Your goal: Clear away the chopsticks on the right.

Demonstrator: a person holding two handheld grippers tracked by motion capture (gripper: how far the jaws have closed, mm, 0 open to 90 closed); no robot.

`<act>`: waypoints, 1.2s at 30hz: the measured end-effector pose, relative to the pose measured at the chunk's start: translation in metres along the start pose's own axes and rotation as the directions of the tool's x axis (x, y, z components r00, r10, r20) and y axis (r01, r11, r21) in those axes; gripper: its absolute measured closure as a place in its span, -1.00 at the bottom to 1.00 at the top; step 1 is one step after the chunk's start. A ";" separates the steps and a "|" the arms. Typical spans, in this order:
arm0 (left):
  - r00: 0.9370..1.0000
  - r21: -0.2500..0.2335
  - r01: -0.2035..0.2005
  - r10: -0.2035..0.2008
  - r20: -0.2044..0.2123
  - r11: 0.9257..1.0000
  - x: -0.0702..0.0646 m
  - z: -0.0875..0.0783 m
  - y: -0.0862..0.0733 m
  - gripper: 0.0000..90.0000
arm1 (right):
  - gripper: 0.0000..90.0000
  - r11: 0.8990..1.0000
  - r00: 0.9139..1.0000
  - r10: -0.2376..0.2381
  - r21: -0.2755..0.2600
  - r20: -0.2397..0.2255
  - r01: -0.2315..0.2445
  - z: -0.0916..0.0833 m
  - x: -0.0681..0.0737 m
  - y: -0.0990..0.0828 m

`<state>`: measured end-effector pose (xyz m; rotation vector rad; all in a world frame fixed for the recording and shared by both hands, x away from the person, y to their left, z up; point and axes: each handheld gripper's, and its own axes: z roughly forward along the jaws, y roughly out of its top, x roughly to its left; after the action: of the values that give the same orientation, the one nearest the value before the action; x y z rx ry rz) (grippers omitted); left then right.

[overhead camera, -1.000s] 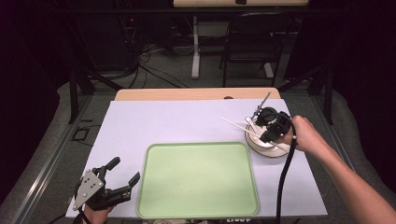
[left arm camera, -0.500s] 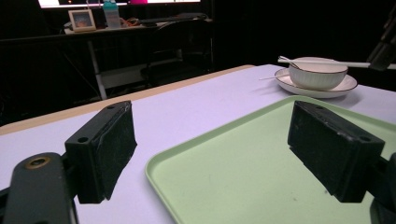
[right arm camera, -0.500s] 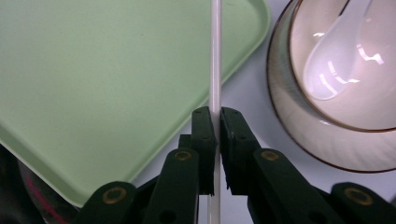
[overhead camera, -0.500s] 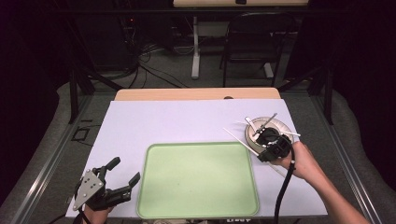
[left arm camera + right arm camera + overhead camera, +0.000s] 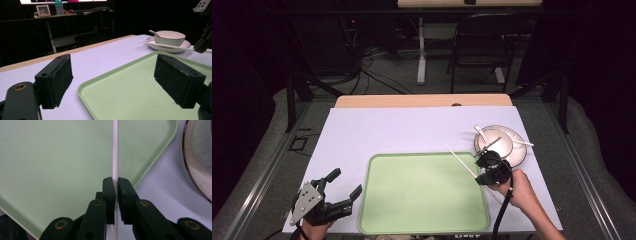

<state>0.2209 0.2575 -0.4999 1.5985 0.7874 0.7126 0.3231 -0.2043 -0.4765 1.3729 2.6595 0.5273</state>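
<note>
Over the right edge of the green tray (image 5: 422, 195), my right tool (image 5: 482, 176) is clamped on 1 white chopstick (image 5: 115, 150), so I'd lower it flat before letting go, left tool (image 5: 343, 187) sitting wide apart on the worktop (image 5: 402, 130).

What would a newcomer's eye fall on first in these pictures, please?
Most likely the large green tray at the near middle of the white table. Next, the right gripper at the tray's right edge, its fingers shut on a thin white chopstick slanting over the tray. Beyond it, a bowl sits on a plate with a spoon.
</note>
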 end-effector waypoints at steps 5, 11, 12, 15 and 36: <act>1.000 -0.003 0.005 -0.005 -0.005 1.000 0.000 0.000 0.000 -0.66 | 0.87 0.996 0.997 0.080 -0.039 -0.017 -0.080 0.013 0.002 -0.008; 1.000 -0.006 0.006 -0.006 -0.006 1.000 0.000 -0.001 0.000 -0.66 | 0.87 0.984 0.986 0.161 -0.072 -0.040 -0.164 0.020 0.004 -0.017; 1.000 -0.006 0.007 -0.007 -0.006 1.000 0.000 -0.001 0.000 -0.66 | 0.87 0.980 0.984 0.171 -0.094 -0.055 -0.175 0.022 0.005 -0.019; 1.000 -0.004 0.007 -0.007 -0.006 1.000 0.000 0.000 0.000 -0.66 | 0.87 0.972 0.977 0.203 -0.106 -0.071 -0.210 0.028 0.010 -0.023; 1.000 -0.004 0.007 -0.007 -0.002 1.000 0.000 -0.001 0.000 -0.66 | 0.12 0.986 0.989 0.150 -0.079 0.020 -0.148 0.041 0.030 -0.025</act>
<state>0.2204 0.2583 -0.4996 1.5912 0.7916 0.7103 0.2965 -0.1828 -0.5219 1.5522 2.5012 0.6161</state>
